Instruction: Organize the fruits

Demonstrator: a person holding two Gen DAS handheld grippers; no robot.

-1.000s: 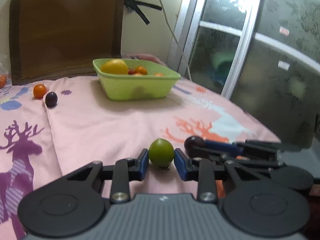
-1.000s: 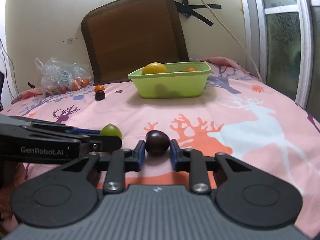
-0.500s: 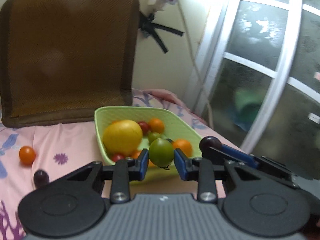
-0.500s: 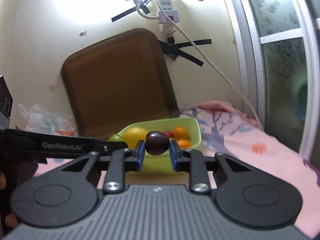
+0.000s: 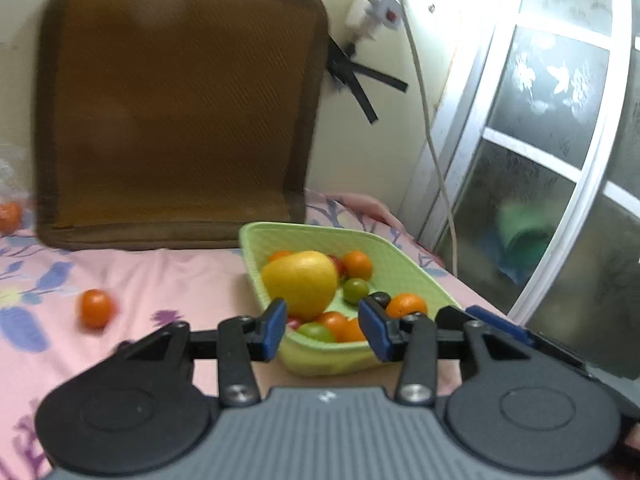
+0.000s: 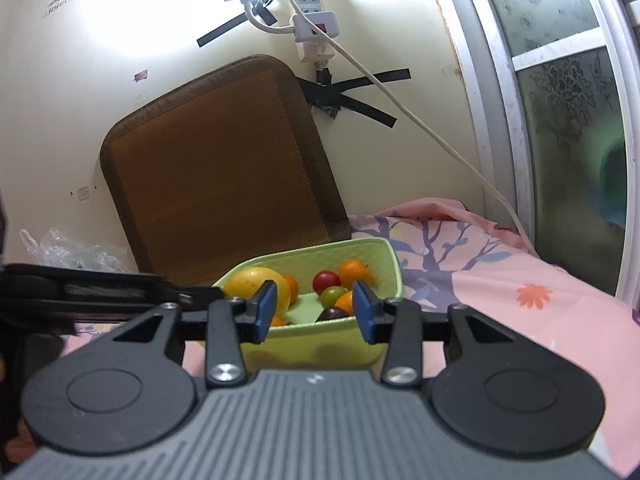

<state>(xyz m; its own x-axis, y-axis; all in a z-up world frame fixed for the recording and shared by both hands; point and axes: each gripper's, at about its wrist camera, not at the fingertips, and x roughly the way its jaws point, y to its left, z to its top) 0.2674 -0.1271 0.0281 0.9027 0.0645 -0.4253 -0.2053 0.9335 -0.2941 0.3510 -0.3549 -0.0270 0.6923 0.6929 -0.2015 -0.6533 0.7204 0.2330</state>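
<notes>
Two grippers, left and right, jaws opening with nothing between them, poised over green basket of fruit: drop step apparently done; next, fetch orange fruit on pink sheet beyond.

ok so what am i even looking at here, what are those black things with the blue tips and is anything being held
Those are two hand-held claws, one in each of a person's hands, each with a camera looking out along its fingers. One picture is from the left claw, the other from the right claw. Both sit over a green basket of fruit on a pink bedsheet. Both claws' jaws are opening with nothing between the blue pads. A small orange fruit lies loose on the sheet, left of the basket.
</notes>
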